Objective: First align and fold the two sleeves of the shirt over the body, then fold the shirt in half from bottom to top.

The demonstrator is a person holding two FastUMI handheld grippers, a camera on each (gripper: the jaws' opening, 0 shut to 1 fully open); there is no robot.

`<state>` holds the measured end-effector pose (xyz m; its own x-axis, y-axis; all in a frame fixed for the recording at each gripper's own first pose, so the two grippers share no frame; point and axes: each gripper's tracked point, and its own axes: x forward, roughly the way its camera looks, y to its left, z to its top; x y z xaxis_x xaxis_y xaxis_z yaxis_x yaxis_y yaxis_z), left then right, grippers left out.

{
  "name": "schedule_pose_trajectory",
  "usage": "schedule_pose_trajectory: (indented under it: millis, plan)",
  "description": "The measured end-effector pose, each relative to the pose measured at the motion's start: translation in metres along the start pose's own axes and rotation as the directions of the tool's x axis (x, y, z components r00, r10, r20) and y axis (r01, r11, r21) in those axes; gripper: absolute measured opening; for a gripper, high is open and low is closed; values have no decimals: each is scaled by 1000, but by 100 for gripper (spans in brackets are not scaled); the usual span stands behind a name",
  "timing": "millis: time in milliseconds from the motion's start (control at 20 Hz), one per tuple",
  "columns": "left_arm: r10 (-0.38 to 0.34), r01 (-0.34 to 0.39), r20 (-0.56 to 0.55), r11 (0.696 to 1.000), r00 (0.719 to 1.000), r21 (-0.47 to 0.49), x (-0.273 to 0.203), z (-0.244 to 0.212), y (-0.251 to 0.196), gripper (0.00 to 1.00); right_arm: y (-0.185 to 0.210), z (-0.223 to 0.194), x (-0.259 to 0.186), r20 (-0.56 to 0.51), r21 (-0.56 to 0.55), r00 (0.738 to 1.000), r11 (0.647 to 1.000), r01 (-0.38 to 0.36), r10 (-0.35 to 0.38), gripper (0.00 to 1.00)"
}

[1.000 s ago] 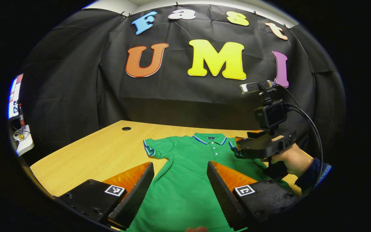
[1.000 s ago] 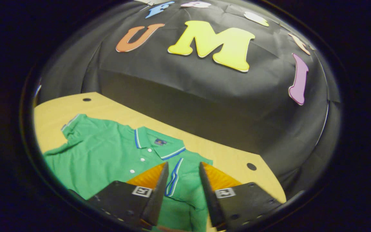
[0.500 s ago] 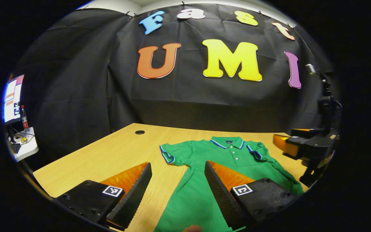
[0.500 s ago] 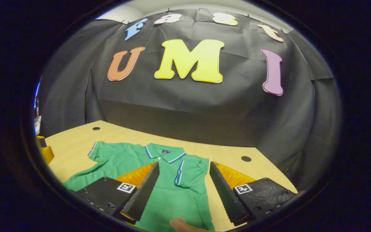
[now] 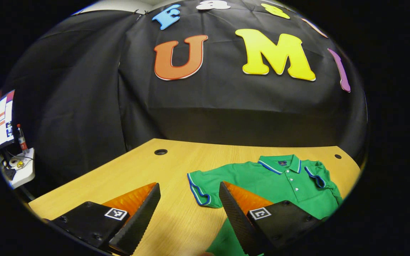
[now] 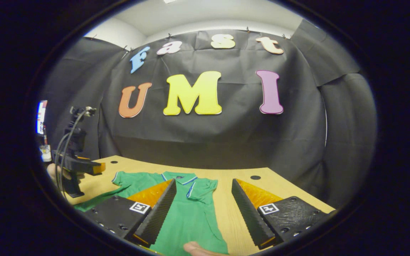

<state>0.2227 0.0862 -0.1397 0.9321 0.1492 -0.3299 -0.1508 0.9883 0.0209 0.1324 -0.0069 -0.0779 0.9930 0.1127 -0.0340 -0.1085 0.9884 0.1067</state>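
Your left gripper (image 5: 187,217) was wide open, nothing held, hanging over the table (image 5: 126,170). Bare wood showed between its fingers, with the shirt's (image 5: 269,181) left sleeve (image 5: 199,185) just past the tip of the finger at 5 o'clock. The shirt lay flat at 4 o'clock in the left gripper view, collar (image 5: 279,161) toward the black cloth wall (image 5: 84,106). The right sleeve (image 5: 317,174) was already folded in over the chest, its striped cuff beside the button placket. The left sleeve was spread out on the wood, not yet folded.

Your right gripper (image 6: 203,209) was also wide open and empty. In the right gripper view the shirt (image 6: 190,213) ran between its fingers from 6 o'clock up toward the collar (image 6: 180,176), the folded sleeve (image 6: 199,186) near centre. A fingertip (image 6: 194,247) showed at 6 o'clock, at the shirt's near edge; contact cannot be told.

At 9 o'clock in that view your hand (image 6: 53,170) held the left gripper (image 6: 100,168) above the table's (image 6: 226,199) far left part, near the spread sleeve (image 6: 123,177). A cable hole (image 6: 255,177) sat at 1 o'clock of the shirt. A monitor (image 5: 3,113) and a bottle (image 5: 21,137) stood off the table at 9 o'clock in the left gripper view.
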Motion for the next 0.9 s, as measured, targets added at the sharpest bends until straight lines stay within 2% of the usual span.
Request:
schedule_pose_trajectory:
  millis: [150, 300, 550, 700, 750, 800, 850, 900]
  plan:
    - [-12, 6, -79, 996, 997, -84, 38, -9, 1, 100, -21, 1, 1, 46, -26, 999, 999, 25, -24, 96]
    - [-25, 4, -133, 988, 991, -154, 65, -13, -1, 100, -32, -8, 6, 42, 5, 999, 1000, 19, -19, 96]
    - [-9, -32, -242, 986, 970, -166, 85, -41, -1, 100, -50, -28, 19, -2, 78, 1000, 997, 22, -22, 95]
    - [12, -46, -286, 992, 958, -115, 90, -55, -1, 99, -53, -32, 20, -28, 119, 999, 993, 23, -19, 95]
    - [23, -53, -281, 994, 959, -99, 93, -55, 1, 93, -51, -32, 19, -26, 137, 1000, 991, 8, -4, 92]
    - [32, -57, -291, 995, 956, -79, 95, -56, 2, 88, -49, -31, 17, -24, 150, 1000, 989, -6, 10, 96]
    - [31, -51, -304, 997, 952, -57, 94, -57, 0, 74, -49, -30, 18, -20, 159, 1000, 987, -12, 15, 95]
    - [9, -24, -305, 999, 952, -43, 96, -56, -5, 66, -51, -30, 18, -20, 163, 1000, 987, -10, 13, 95]
